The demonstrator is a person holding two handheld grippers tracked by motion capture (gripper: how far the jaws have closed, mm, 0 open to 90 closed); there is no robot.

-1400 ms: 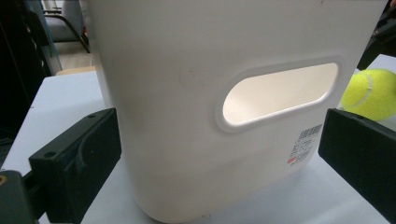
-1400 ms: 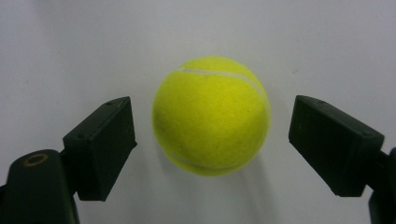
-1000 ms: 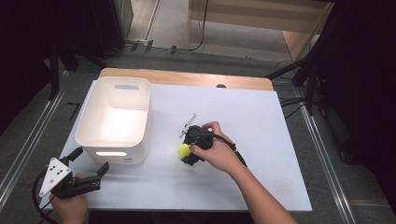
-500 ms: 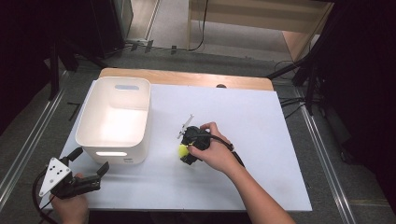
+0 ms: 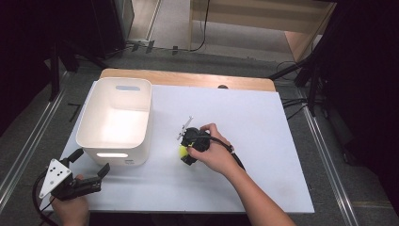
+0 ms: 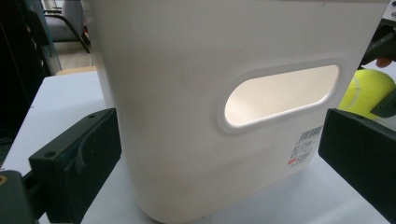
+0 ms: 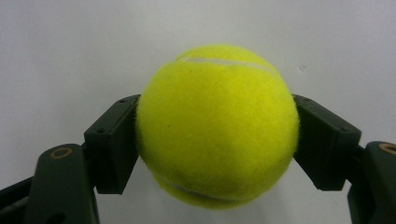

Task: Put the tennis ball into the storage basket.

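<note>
R gripper [image 7: 217, 140] jaws just closing, now clamped on tennis ball [image 7: 217, 126], just right of white bin [image 5: 115, 123]. L gripper [image 5: 89, 165] jaws apart, empty, near bin's front-left corner.

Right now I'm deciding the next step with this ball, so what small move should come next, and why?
Probably lift it straight up a little. The right gripper, whose jaws have just been closing, presses both sides of the tennis ball, which lies on the white table; the white bin beside it has tall walls to clear.
</note>
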